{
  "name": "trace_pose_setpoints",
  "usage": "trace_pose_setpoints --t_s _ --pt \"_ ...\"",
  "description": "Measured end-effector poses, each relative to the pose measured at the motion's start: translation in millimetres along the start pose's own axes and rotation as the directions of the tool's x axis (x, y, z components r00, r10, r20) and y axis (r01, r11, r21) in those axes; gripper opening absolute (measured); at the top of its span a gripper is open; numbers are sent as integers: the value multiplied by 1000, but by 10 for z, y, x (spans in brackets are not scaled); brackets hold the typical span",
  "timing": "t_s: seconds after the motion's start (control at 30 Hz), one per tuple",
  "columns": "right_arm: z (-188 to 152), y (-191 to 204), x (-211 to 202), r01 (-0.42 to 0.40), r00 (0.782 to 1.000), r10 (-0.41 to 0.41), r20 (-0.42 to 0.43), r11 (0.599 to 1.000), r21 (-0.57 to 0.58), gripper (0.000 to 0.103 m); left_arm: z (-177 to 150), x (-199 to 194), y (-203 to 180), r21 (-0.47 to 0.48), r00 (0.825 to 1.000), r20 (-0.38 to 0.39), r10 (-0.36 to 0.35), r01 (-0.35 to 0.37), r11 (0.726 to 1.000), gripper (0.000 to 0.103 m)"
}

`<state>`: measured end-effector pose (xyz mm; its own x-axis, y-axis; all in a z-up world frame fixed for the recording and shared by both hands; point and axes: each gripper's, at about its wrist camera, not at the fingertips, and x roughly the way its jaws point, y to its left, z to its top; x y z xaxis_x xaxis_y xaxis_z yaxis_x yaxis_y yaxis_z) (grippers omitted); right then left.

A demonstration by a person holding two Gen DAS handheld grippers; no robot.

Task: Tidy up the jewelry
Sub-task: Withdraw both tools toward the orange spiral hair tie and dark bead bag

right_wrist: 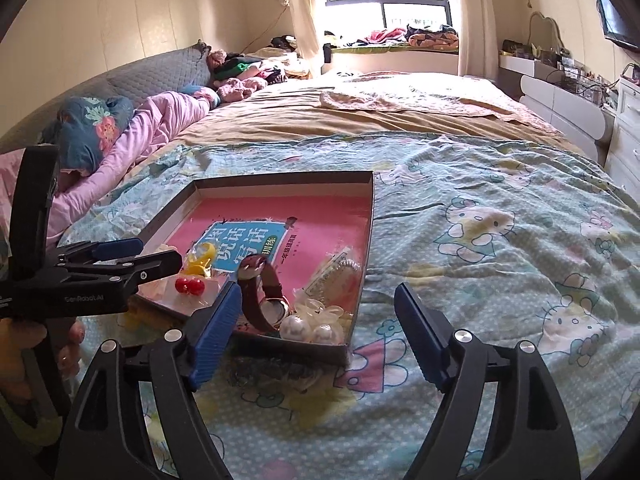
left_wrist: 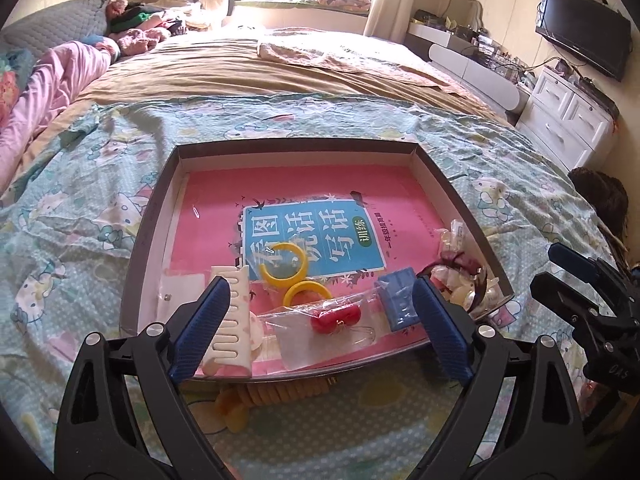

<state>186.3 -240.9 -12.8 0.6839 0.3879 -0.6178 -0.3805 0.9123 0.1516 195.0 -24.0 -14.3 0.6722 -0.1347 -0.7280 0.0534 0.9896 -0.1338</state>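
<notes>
Grey cardboard tray [left_wrist: 152, 216] lay on bed ahead of left gripper [left_wrist: 320, 312], fingers spread and empty, pink book [left_wrist: 304, 192] lining it, white comb [left_wrist: 232, 312] by left finger, right gripper [right_wrist: 316, 328] released beside tray, brown watch [right_wrist: 264, 292] by its left finger, red earrings [left_wrist: 336, 318] bagged between left gripper's fingers

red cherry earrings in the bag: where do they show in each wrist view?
Left wrist: red cherry earrings lie low and centre, in a clear bag at the tray's near edge, seen between the open left gripper fingers.
Right wrist: red cherry earrings lie left of centre, just right of the left gripper's tip.
Shared landmark: the pink book with the blue label on the tray floor.
</notes>
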Motion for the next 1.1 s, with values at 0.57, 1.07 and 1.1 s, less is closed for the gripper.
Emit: trace_pose_setpoints --t_s 0.57,1.07,1.1 --pt "24 178 -519 -24 998 26 63 999 -30 89 -118 -531 10 11 998 67 19 -20 1000 93" --pt "-192 418 -412 -49 999 48 -16 997 -62 89 -403 -618 210 -13 997 47 54 -54 998 93" --pt "-204 428 -403 -50 999 49 -20 997 -64 89 -420 -613 225 -15 998 43 56 -55 998 93"
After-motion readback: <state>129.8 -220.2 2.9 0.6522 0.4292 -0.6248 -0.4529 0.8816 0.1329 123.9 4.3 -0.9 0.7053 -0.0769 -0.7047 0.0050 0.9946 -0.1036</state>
